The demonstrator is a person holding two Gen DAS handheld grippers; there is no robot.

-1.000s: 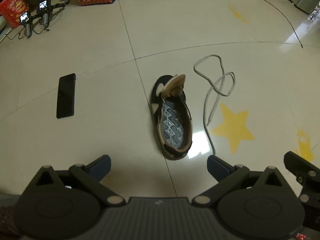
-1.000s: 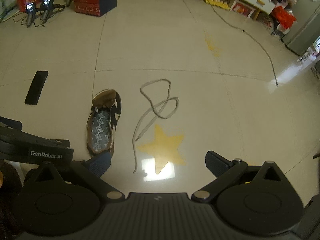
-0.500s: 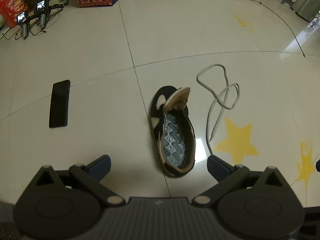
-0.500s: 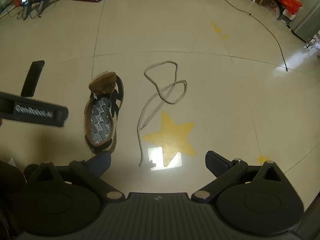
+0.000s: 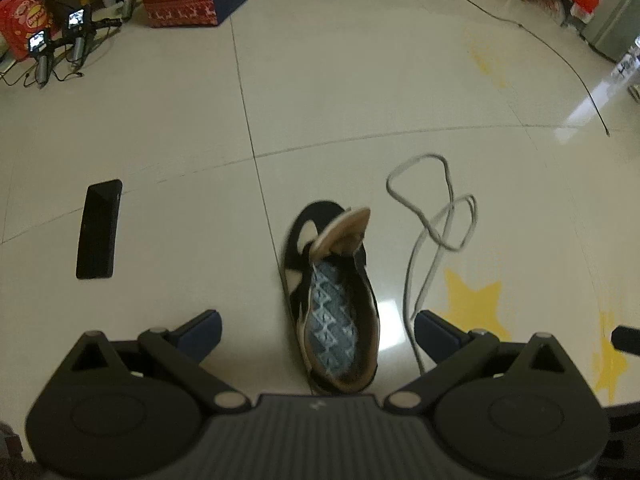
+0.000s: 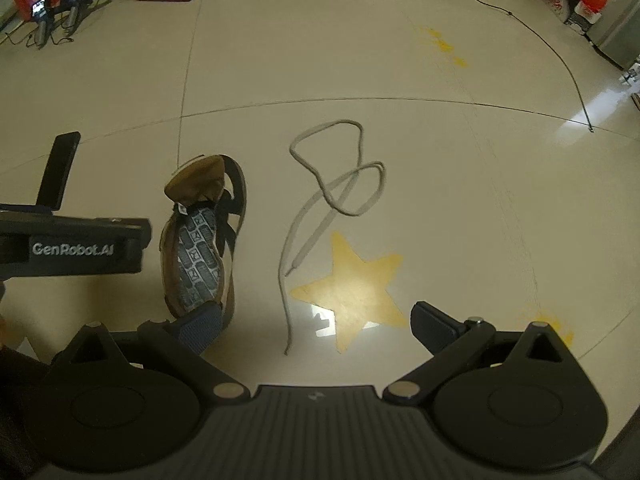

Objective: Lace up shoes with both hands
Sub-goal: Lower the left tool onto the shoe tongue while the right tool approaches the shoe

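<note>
Nearer now, shoe (image 5: 332, 304) between open left claw (image 5: 318, 330) fingers.

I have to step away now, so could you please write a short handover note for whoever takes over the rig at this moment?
Left claw: open, empty, hovering over the heel of the shoe.
Right claw: open, empty, above the near end of the shoelace.
The shoe lies on the tiled floor, tongue up, with no lace visible in it. The lace lies loose and looped on the floor to the shoe's right, beside the yellow star. A black phone lies to the left.
Done: nothing.
Left: pick up the lace, thread it, tie it.
</note>
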